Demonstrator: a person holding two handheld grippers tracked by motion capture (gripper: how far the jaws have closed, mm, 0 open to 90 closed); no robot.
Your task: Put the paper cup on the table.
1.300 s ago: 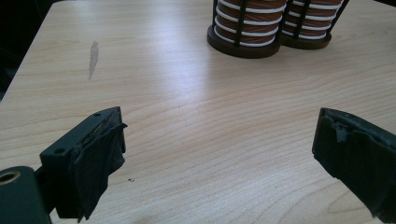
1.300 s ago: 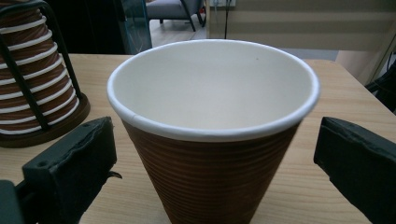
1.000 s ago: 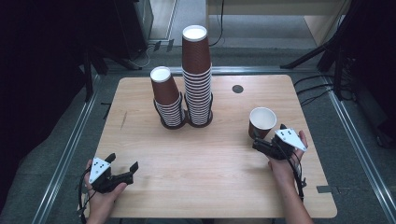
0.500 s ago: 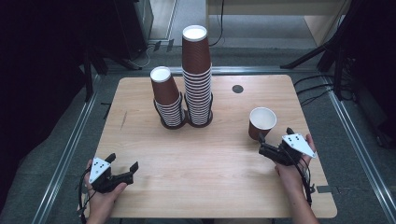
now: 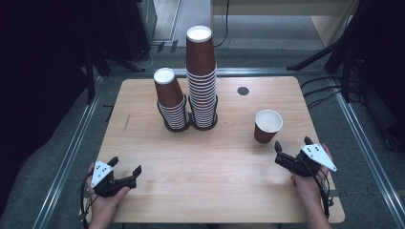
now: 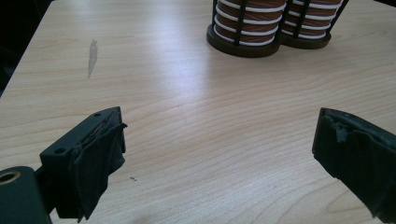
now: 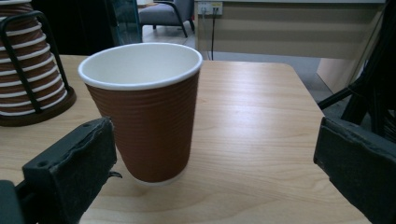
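Two grippers rest low at the near edge of the pale wooden counter. Your right gripper has drawn back toward you since a second ago, when it sat just beside the single brown ribbed paper cup with a white rim; now it is near the cup but apart, fingers spread wide and holding nothing. The cup stands upright on the counter's right side, ahead of those fingers. Your left gripper has stayed at the near left corner, fingers likewise spread and empty. Two tall stacks of brown paper cups in black wire holders stand unmoved at the far middle.
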